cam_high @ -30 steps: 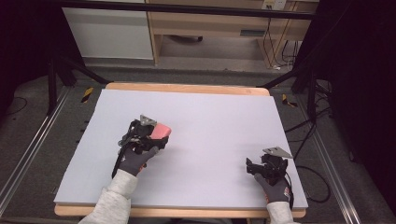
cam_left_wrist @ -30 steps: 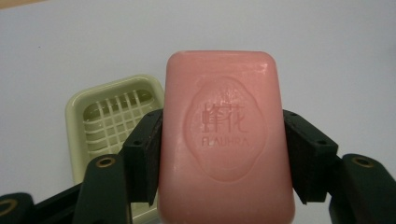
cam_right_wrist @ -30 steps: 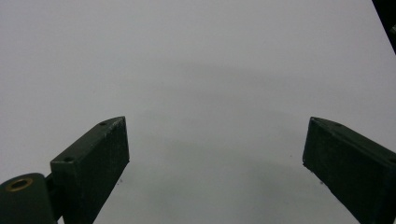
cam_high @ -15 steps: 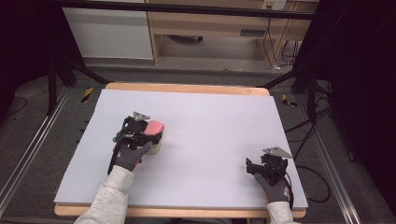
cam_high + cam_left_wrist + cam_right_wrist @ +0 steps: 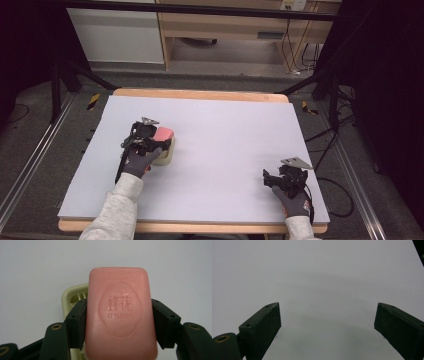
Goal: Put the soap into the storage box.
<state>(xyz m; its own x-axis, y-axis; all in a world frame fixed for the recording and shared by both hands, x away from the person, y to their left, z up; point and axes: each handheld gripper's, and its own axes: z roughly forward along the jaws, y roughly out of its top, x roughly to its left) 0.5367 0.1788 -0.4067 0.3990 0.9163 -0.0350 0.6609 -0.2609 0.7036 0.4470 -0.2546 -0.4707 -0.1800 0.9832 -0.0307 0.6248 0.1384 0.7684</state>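
A: Quick check, your left claw (image 5: 159,141) – what's in it?

B: Pink soap bar (image 5: 121,315), clamped by its two long sides, one black pad on each side (stamped face w/ lettering is turned up toward the cam in the left gripper view). So the jaws are closed onto the bar, no gap either side.

A: Where's the bar rel. to the dish?

B: You're holding it right over the pale yellow soap dish (image 5: 72,296). In the left gripper view the dish peeks out behind and left of the bar, slotted bottom showing; most of it is covered by the soap. In the high view the soap (image 5: 163,134) sits on top of the dish (image 5: 166,156), at the left-centre of the table (image 5: 225,125). Can't tell if the bar touches the dish yet or hangs just above it.

A: And your left hand?

B: Gloved, wrapped round the claw body, grey sleeve coming in from the bottom edge.

A: Right side?

B: Your right claw (image 5: 327,320) is wide open, nothing betw. the jaws, just bare white table surface under them. In the high view it (image 5: 272,176) is near the front right corner of the table, well apart from soap and dish, gloved right hand (image 5: 292,197) on it, grey three-cornered plate on top.

A: Anything else on the table?

B: Soap + dish, that's the lot I can see.
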